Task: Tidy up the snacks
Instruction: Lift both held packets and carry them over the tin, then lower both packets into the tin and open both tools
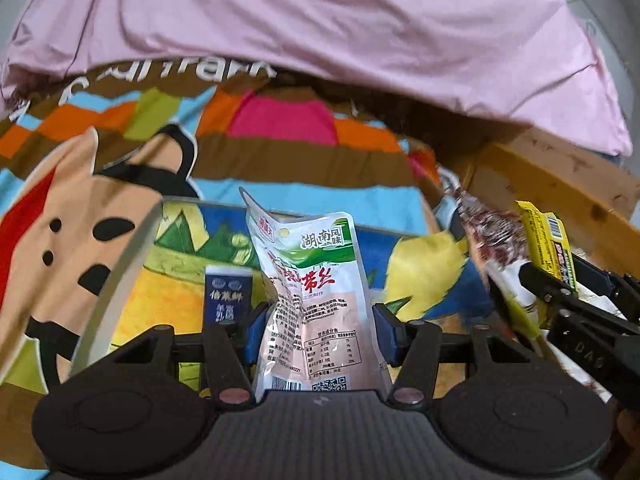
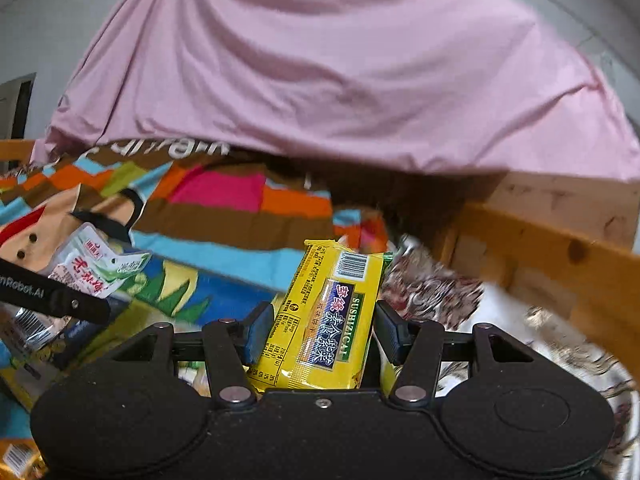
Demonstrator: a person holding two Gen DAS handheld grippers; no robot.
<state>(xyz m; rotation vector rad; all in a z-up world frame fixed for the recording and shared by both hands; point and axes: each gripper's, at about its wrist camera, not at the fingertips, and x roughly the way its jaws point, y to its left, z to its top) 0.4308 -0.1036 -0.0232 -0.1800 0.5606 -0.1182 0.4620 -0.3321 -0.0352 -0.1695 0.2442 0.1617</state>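
Left wrist view: the left gripper (image 1: 318, 330) clamps a white-and-green snack pouch (image 1: 310, 280) above a colourful patterned cloth (image 1: 280, 152); alongside, the right gripper (image 2: 320, 334) grips a yellow snack packet (image 2: 328, 316) near a wooden frame (image 2: 560, 248).

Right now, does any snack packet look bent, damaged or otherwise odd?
Yes: the white and green packet in the left tool is creased down its middle, so its top corner leans. The yellow packet in the right tool looks flat and intact.
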